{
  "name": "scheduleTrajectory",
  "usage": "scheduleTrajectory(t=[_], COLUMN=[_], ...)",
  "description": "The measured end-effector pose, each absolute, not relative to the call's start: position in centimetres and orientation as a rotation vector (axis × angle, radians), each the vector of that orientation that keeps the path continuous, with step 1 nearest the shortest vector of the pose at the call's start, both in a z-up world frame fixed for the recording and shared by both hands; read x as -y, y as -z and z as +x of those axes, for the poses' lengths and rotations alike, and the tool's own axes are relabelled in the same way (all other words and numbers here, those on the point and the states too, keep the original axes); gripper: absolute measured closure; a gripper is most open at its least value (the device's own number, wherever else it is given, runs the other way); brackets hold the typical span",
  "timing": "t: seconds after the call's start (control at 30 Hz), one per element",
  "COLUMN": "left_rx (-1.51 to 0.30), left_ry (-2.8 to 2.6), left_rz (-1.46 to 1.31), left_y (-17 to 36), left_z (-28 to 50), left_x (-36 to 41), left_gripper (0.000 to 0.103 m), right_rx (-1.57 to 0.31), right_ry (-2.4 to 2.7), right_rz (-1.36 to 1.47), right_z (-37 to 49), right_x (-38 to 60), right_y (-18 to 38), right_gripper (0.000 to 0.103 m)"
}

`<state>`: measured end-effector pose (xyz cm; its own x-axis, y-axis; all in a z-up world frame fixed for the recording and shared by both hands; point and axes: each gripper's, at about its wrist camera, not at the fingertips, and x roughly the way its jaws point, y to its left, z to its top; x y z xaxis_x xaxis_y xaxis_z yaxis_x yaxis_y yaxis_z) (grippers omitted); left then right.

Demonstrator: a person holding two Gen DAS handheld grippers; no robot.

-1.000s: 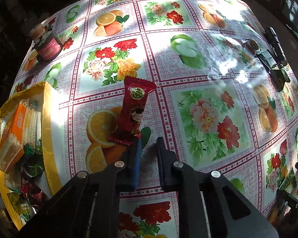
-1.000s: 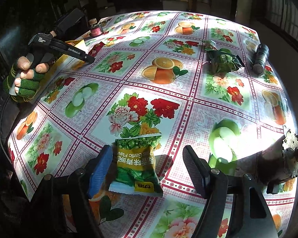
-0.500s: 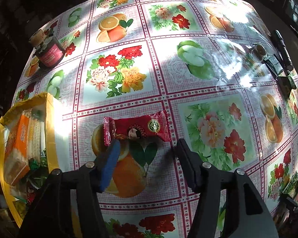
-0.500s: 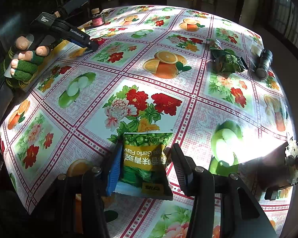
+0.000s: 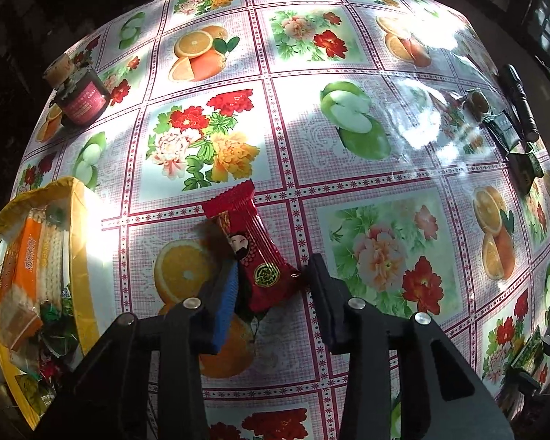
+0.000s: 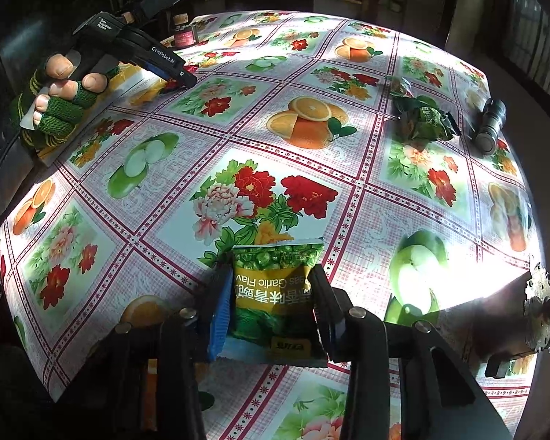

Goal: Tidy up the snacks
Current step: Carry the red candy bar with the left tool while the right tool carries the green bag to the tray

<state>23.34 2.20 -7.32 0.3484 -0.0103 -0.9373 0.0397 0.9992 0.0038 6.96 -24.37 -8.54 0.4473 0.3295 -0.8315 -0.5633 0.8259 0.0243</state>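
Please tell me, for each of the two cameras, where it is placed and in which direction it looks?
Left wrist: on the left gripper, facing along its fingers at a red snack packet beside a yellow box.
Right wrist: on the right gripper, facing a green pea packet; gloved left hand shows.
Shared: the flowered tablecloth, flashlight.

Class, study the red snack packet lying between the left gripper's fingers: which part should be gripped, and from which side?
Grip the red snack packet across its narrow width at the near, bottom end, coming from above. It lies flat and slanted on the tablecloth, so the left gripper should turn to square its fingers with the long edges.
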Motion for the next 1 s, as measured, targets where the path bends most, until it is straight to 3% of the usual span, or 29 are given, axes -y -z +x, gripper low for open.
scheduleTrajectory(t=[1.0], left_rx=[-1.056], left_ry=[-0.197], left_rz=[-0.085], left_y=[2.7], left_z=[9.2], left_x=[-2.0], left_gripper=[0.074], right_rx=[-0.846], right_ry=[-0.739], right_rz=[-0.015], right_z=[7.8], right_x=[21.3], right_y=[4.7], right_gripper=[0.067])
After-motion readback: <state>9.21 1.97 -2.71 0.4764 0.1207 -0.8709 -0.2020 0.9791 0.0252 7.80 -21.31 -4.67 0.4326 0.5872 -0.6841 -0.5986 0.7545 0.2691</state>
